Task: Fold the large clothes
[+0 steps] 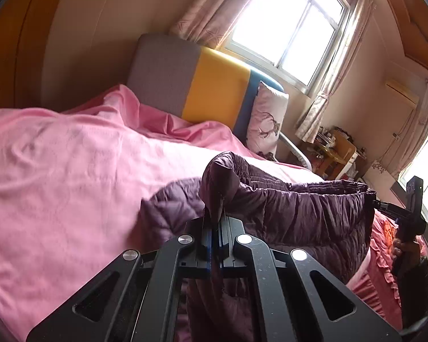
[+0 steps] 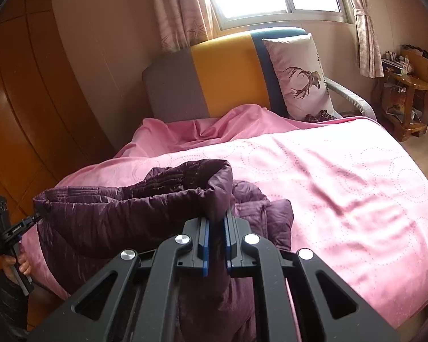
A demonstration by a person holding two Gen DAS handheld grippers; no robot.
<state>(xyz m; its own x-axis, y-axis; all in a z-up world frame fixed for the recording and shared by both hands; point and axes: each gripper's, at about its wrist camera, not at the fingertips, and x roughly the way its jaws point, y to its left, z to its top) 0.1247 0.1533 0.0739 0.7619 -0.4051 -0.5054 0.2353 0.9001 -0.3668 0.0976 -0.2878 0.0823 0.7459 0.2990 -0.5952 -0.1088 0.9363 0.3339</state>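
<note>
Purple quilted jacket hangs stretched between both grippers above the bed, its lower part still bunched on the pink cover. Left gripper has its fingers clenched on a pinched fold of the jacket's upper edge, the fabric rising from between the blue pads and draping toward the bed. Right gripper grips the opposite end of that same edge, fabric squeezed between its fingers and falling below them. The taut edge runs from one gripper to the other, nearer the camera than the bed's grey, yellow and blue headboard. A deer-print pillow leans against that headboard at the bed's far side.
</note>
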